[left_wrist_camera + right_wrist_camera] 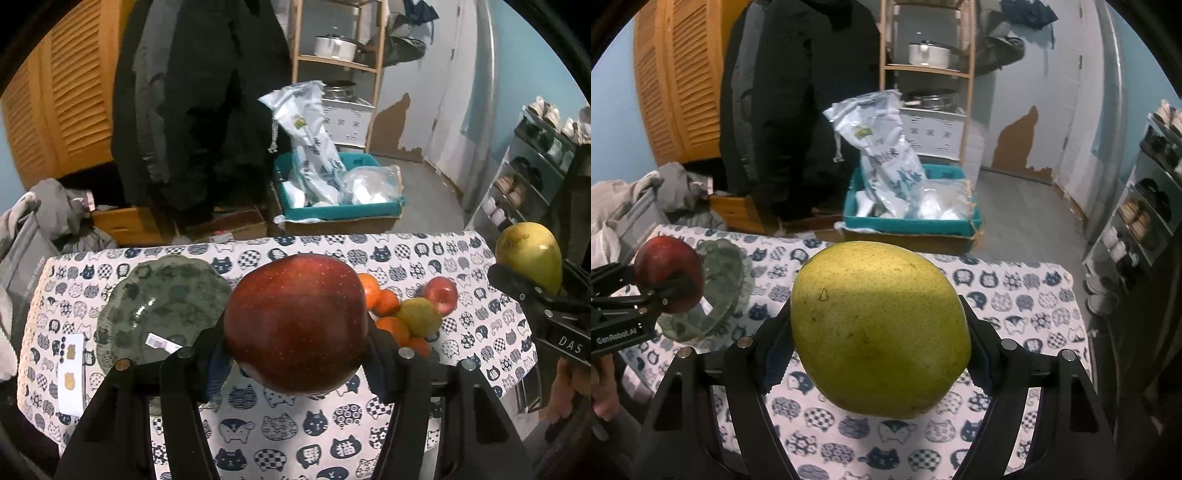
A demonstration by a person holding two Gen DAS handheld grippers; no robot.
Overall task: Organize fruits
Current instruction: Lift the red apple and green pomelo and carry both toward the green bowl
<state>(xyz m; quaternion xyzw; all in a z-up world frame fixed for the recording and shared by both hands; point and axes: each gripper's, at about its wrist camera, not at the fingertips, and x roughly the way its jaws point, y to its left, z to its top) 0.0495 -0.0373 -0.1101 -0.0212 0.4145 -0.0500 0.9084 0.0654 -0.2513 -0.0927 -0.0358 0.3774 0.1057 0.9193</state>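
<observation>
A red apple (295,325) is being gripped in the left tool (295,354) and a pear (881,328) in the right tool (882,354), both above the desk (258,421). Each should be lowered gently onto the green plate (162,302) at the left, not dropped. Other fruits (410,310) are lying far right on the cat-print cloth; a cluttered room is lying beyond.

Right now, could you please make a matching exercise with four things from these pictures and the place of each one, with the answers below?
Things:
1. red apple
2. green pear
3. glass plate
4. oranges

Places:
A. in the fruit pile on the tablecloth
B. held in the left claw
C. lying empty on the tablecloth
D. held in the right claw

Pairs: 1-B, 2-D, 3-C, 4-A
</observation>
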